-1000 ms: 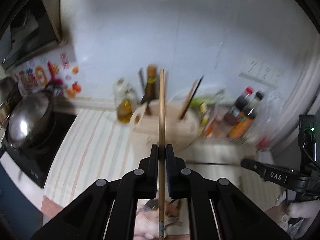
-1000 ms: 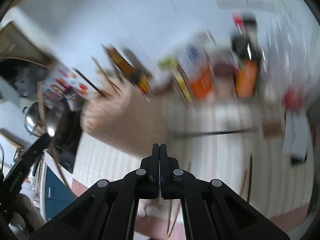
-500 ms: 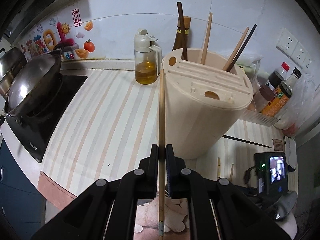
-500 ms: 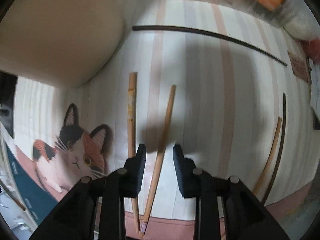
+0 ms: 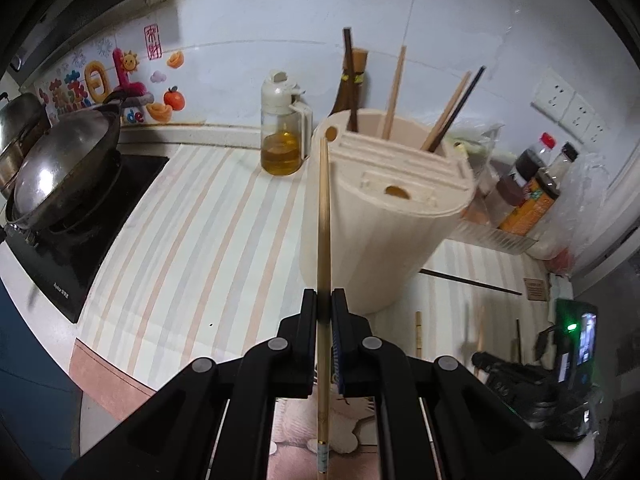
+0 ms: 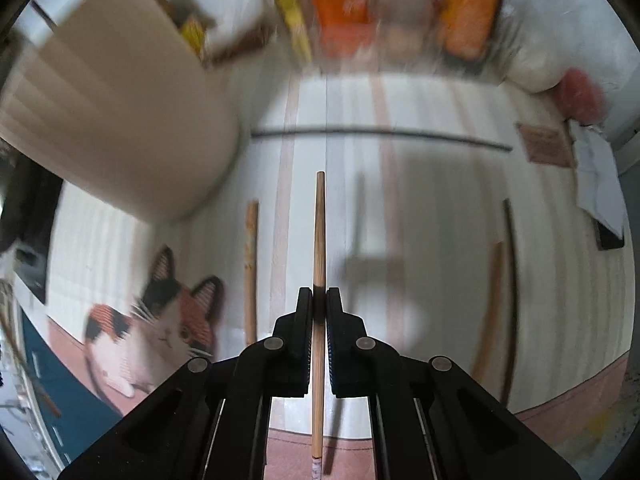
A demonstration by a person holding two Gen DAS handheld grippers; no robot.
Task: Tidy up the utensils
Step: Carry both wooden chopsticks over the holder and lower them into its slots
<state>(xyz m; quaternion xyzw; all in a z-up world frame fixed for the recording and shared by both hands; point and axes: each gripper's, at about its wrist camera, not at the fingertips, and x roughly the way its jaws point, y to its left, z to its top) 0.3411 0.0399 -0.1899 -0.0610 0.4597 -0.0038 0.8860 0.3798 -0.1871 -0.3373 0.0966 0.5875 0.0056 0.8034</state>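
The left gripper point(image 5: 324, 308) is clamped on a bamboo chopstick point(image 5: 323, 220) aimed at 12 o'clock toward the utensil holder point(image 5: 384, 216), likely for slotting. The right gripper point(image 6: 319, 308) pinches another chopstick point(image 6: 319, 232) above the counter point(image 6: 420, 208).

— What sort of place is this?

— A home kitchen. A steel wok point(image 5: 60, 164) sits on a black cooktop point(image 5: 86, 232) set in a striped countertop point(image 5: 192, 240).

— Anything else?

— A clear oil dispenser with yellow oil point(image 5: 282, 136) stands by the white tiled wall point(image 5: 280, 20), next to a beige slotted utensil holder point(image 5: 384, 216) with chopsticks standing in it. Dark sauce bottles with orange labels point(image 5: 532, 188) crowd the corner, colourful fruit stickers point(image 5: 120, 80) decorate the wall, and a cat-patterned mat point(image 6: 160, 320) lies at the counter's edge.
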